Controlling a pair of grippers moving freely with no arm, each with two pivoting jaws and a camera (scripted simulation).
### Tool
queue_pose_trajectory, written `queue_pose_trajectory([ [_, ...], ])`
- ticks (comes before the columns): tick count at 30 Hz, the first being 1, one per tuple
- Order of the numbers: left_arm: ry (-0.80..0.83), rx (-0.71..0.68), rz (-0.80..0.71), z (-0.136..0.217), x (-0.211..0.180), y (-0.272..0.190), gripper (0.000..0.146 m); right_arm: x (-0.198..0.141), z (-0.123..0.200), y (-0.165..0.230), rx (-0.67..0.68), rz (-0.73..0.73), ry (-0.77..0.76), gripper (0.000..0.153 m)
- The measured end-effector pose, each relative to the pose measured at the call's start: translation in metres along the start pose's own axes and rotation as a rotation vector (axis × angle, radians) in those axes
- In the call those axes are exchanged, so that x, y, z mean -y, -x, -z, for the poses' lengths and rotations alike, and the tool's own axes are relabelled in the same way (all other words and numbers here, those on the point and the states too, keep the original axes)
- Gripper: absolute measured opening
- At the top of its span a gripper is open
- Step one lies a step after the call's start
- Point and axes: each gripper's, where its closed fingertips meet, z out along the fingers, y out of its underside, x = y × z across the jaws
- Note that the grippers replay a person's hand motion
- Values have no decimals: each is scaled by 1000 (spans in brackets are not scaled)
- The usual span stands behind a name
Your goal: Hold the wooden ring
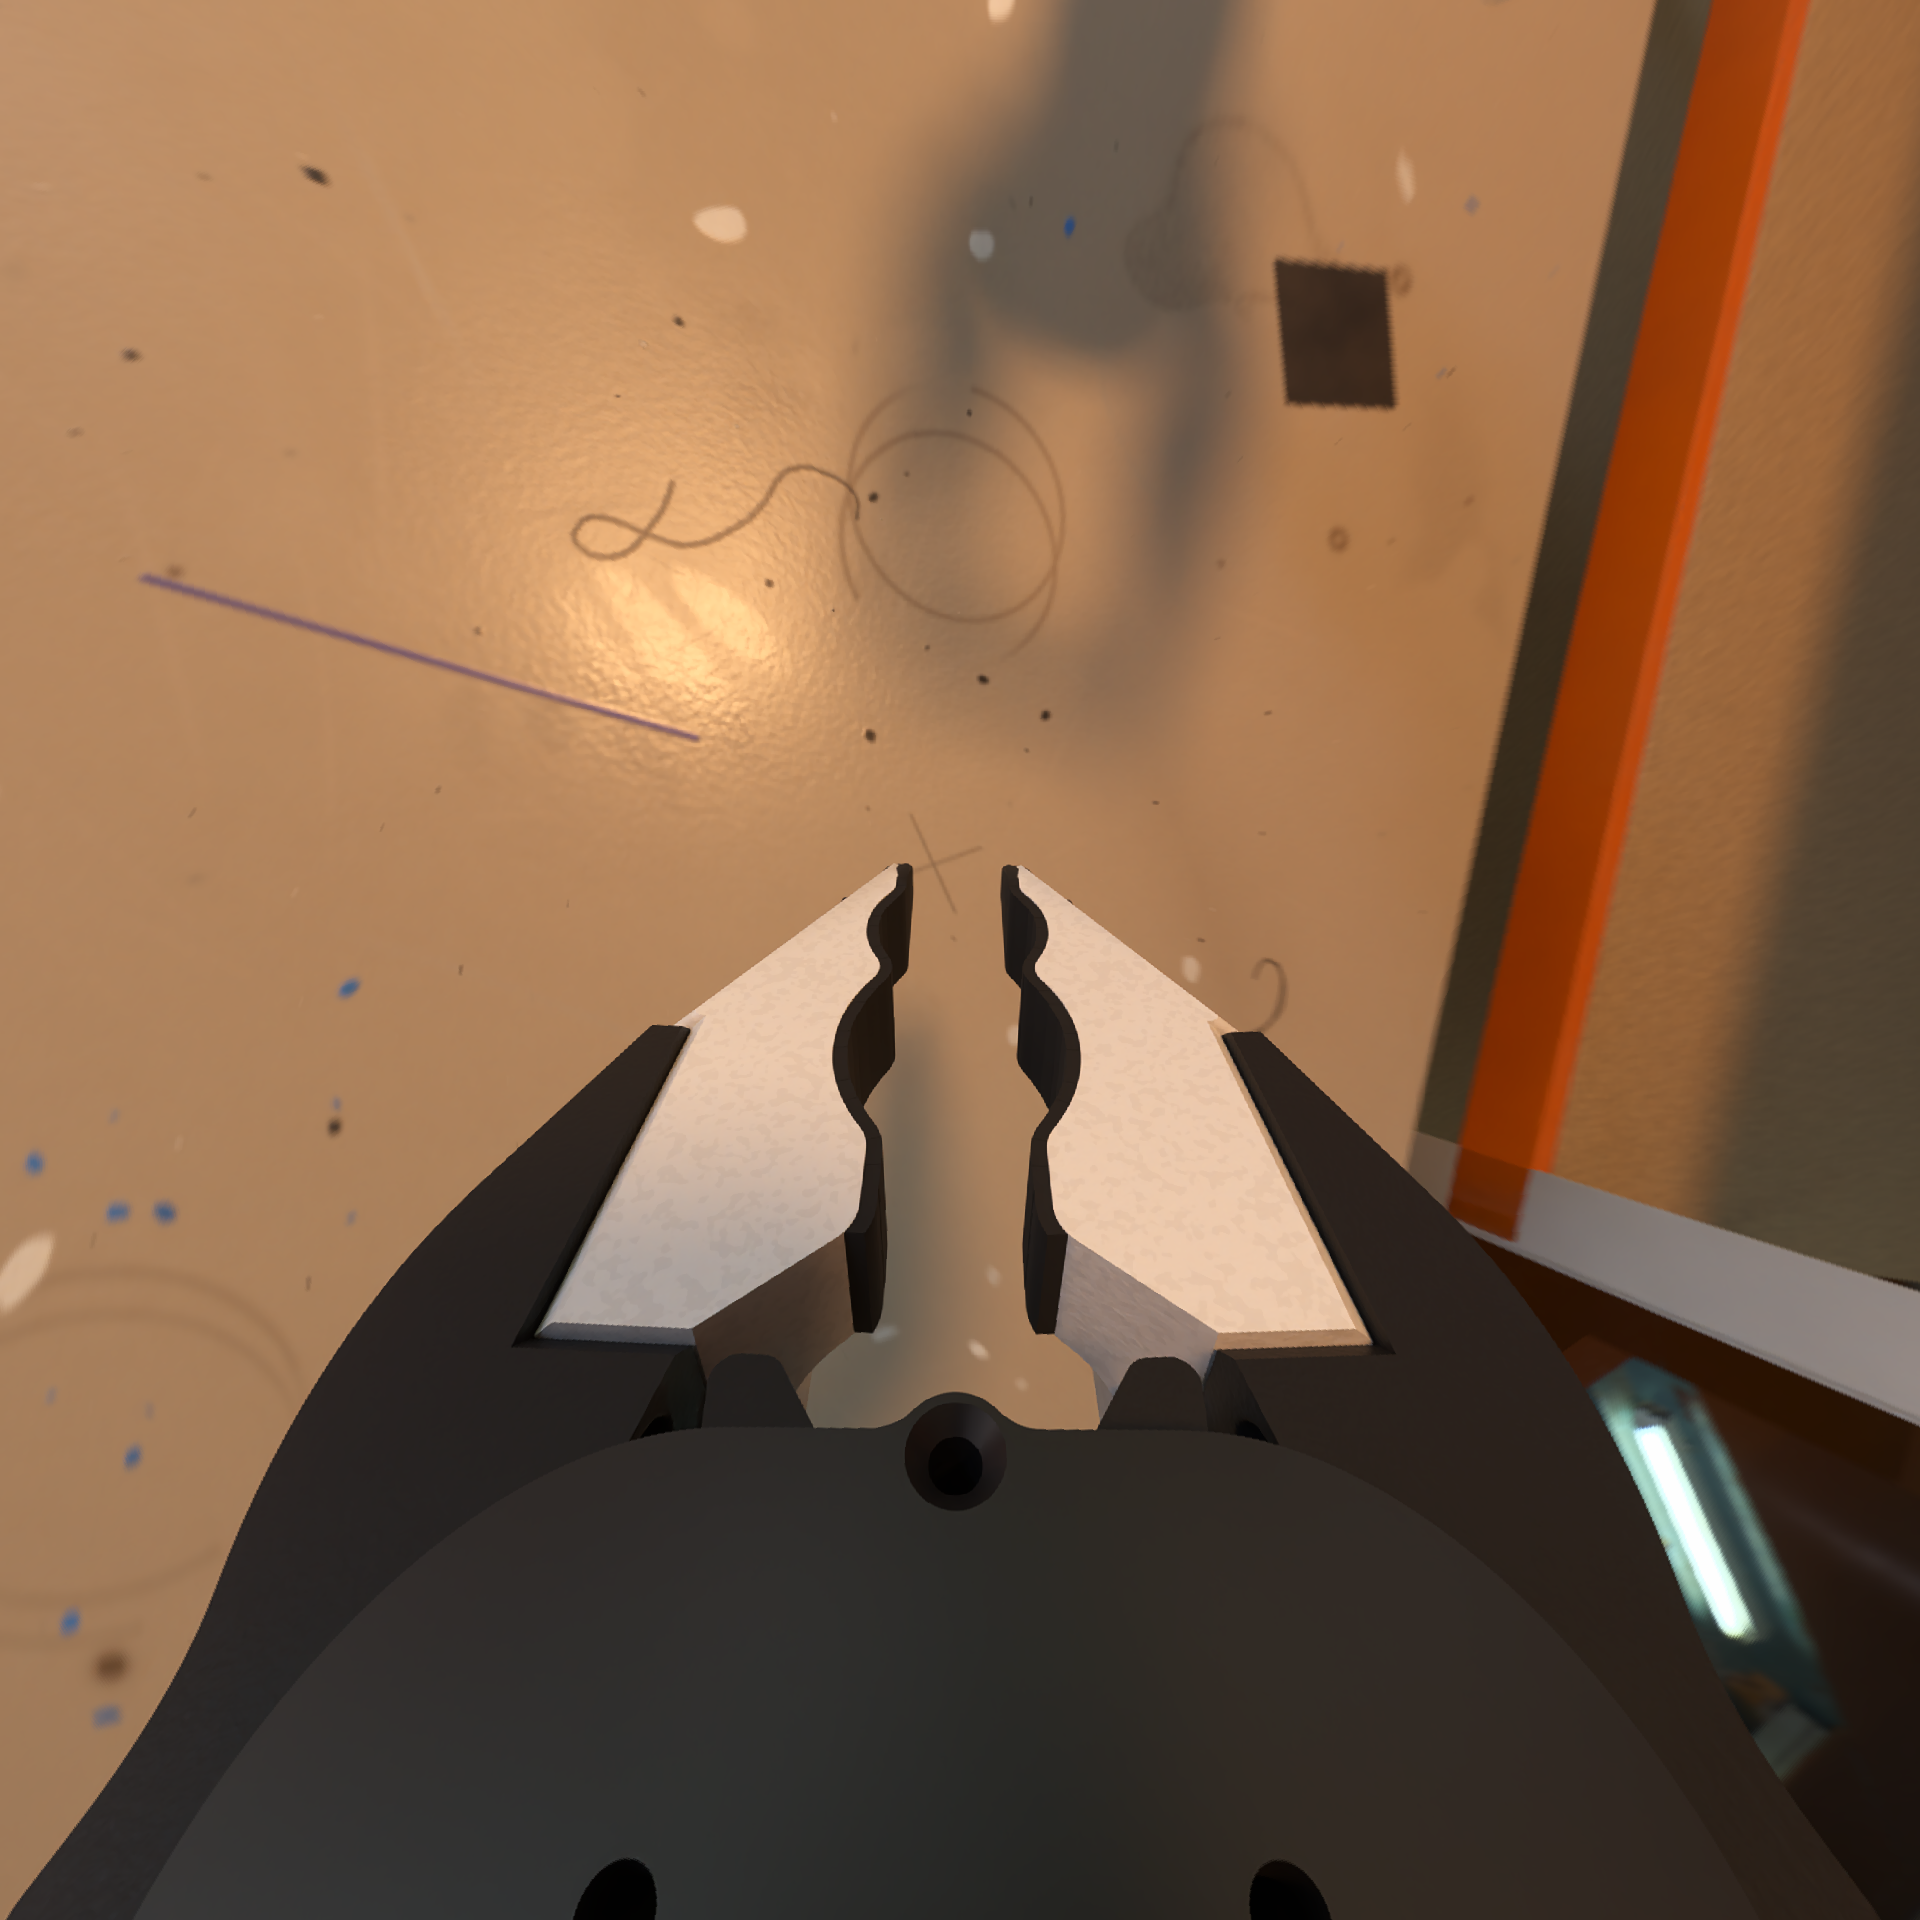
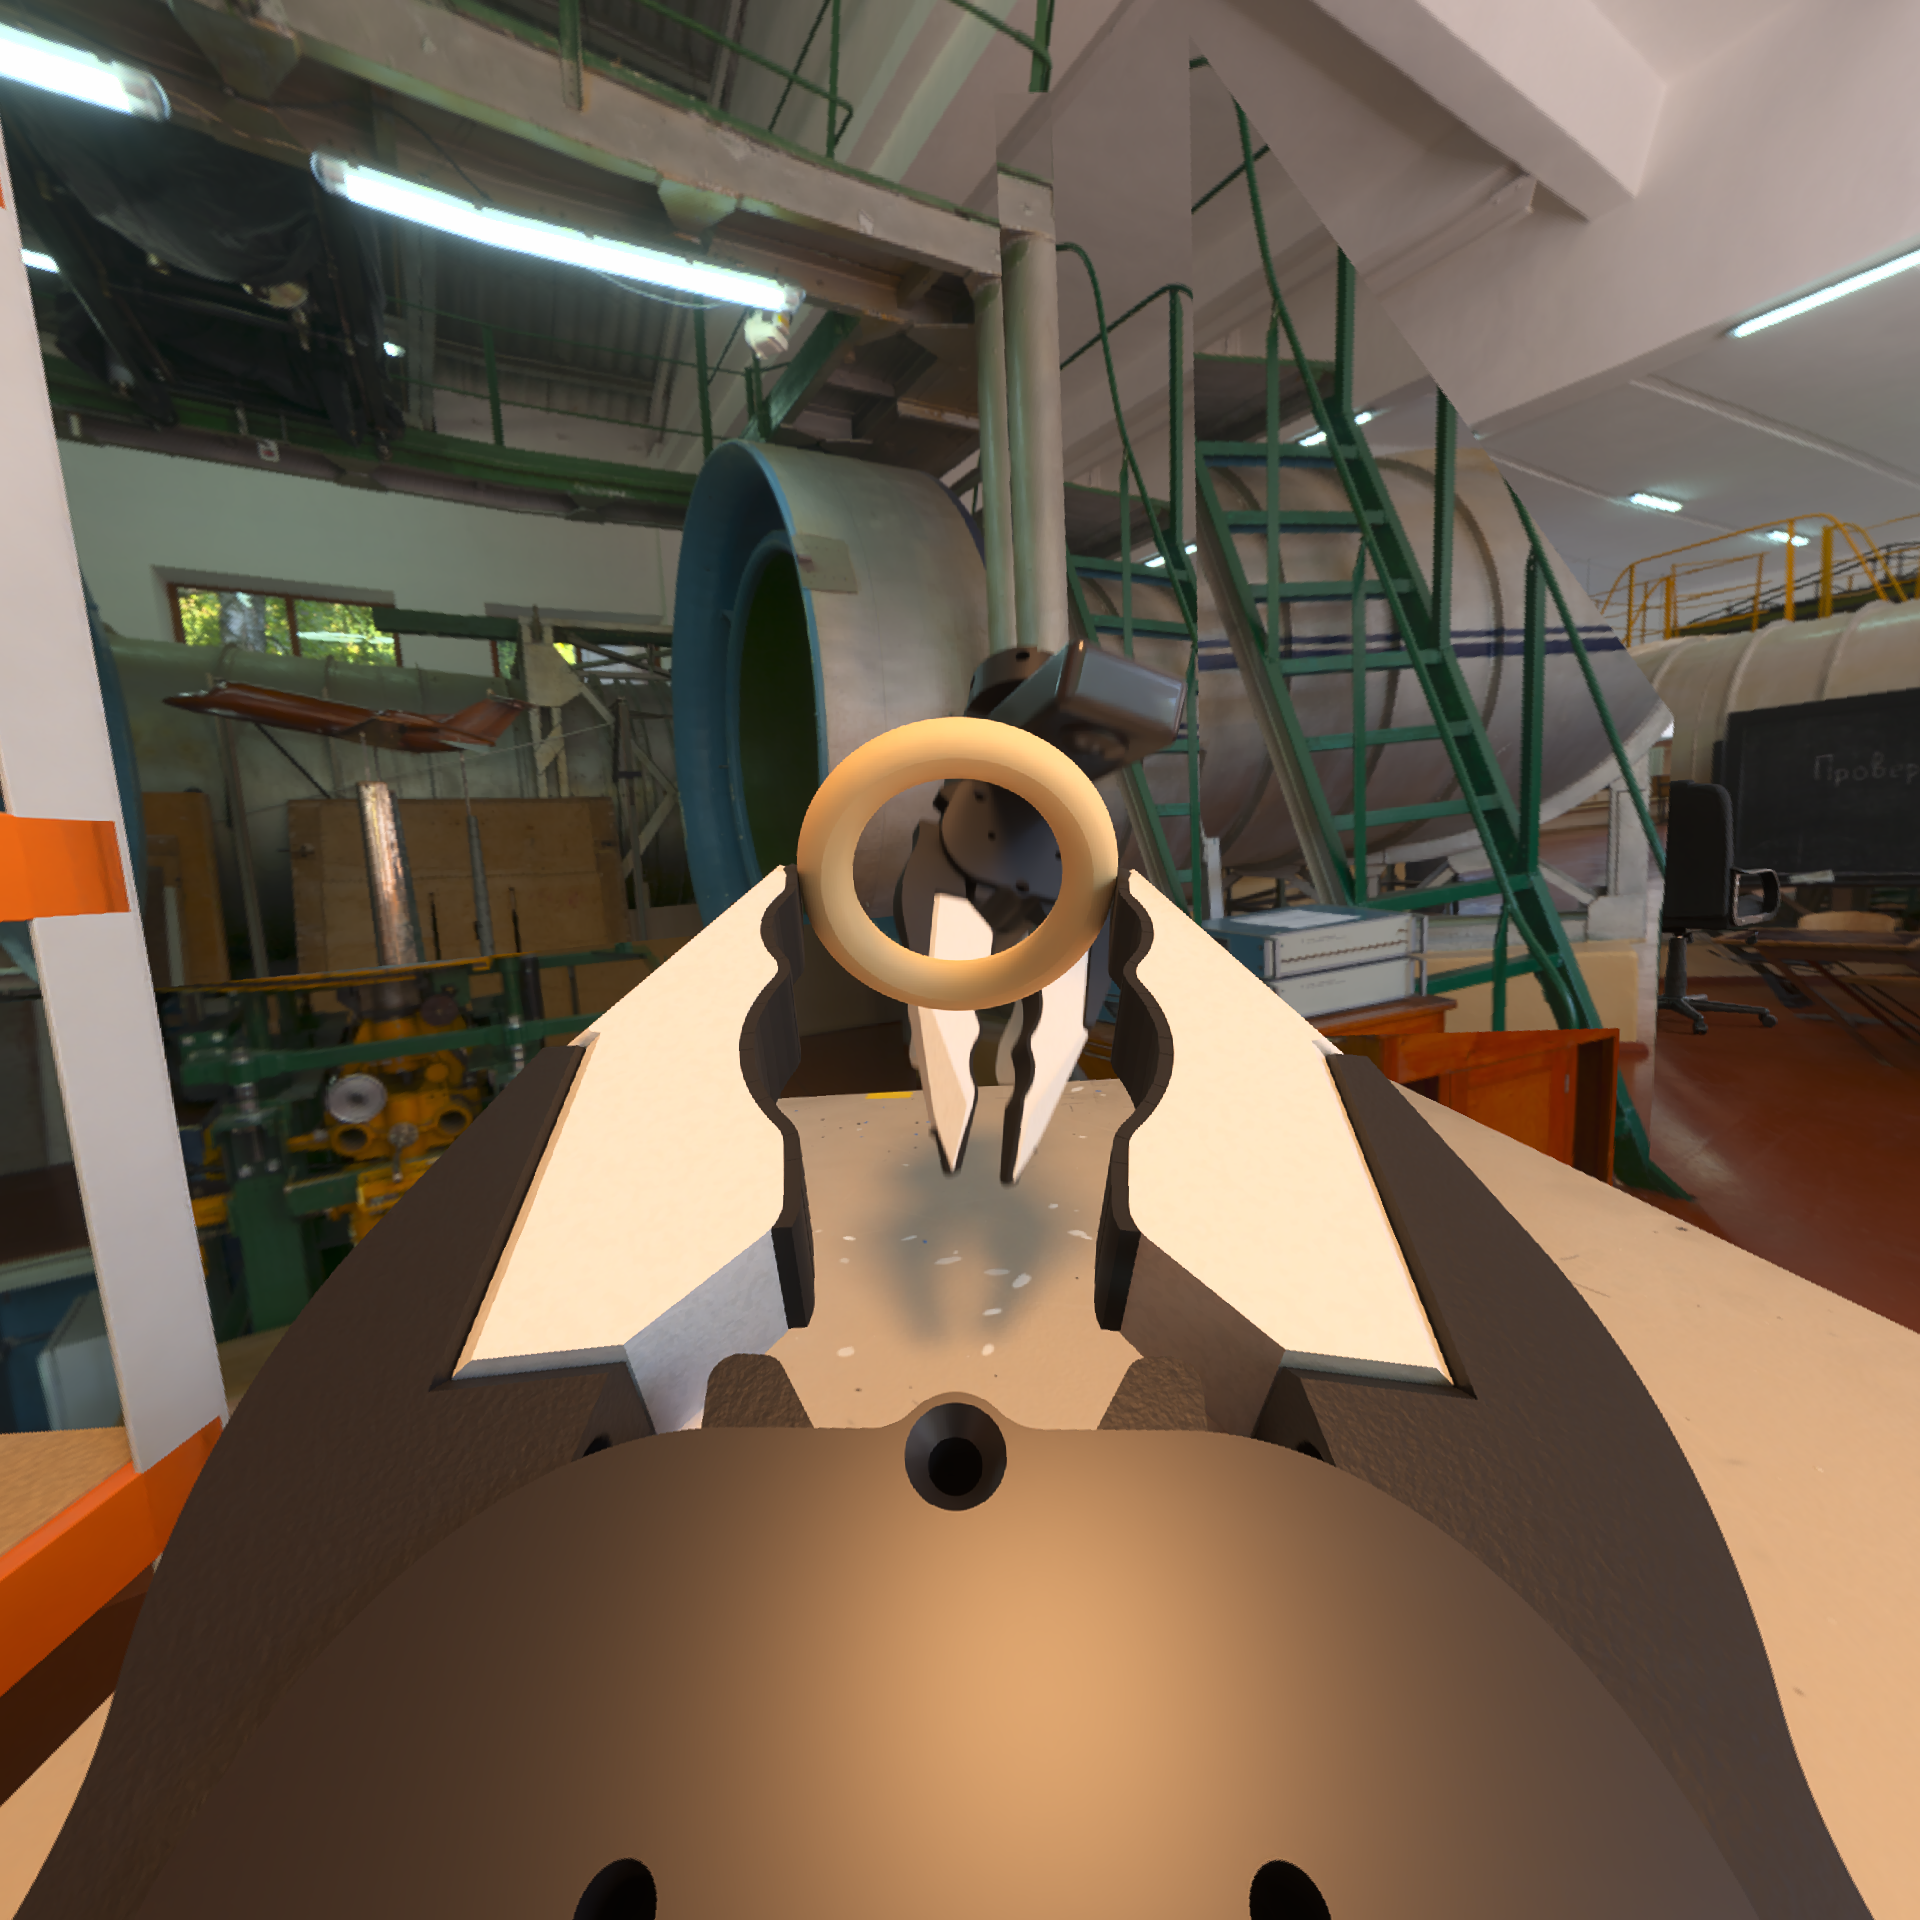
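Note:
The wooden ring is a pale tan hoop held upright between the fingertips of my right gripper, above the table, and I see through its hole. My right gripper is shut on it at both sides. My left gripper points down at the tan tabletop with its jaws a narrow gap apart and nothing between them. It also shows in the right wrist view, beyond the ring, with its tips just above the table. The ring is not in the left wrist view.
An orange and white shelf frame runs along the table's right side in the left wrist view and stands at the left in the right wrist view. A dark square patch lies on the table. The table edge falls away to the right.

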Motion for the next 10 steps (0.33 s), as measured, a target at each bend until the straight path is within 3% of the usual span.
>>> queue_pose_trajectory([
  [5, 31, 122, -140, -50, -7, 24, 21, -4, 5, -2, -19, 14, 33, 59],
  [10, -88, 330, -363, -56, -1, 37, 26, -3, 9, -5, -27, 10, 18, 59],
])
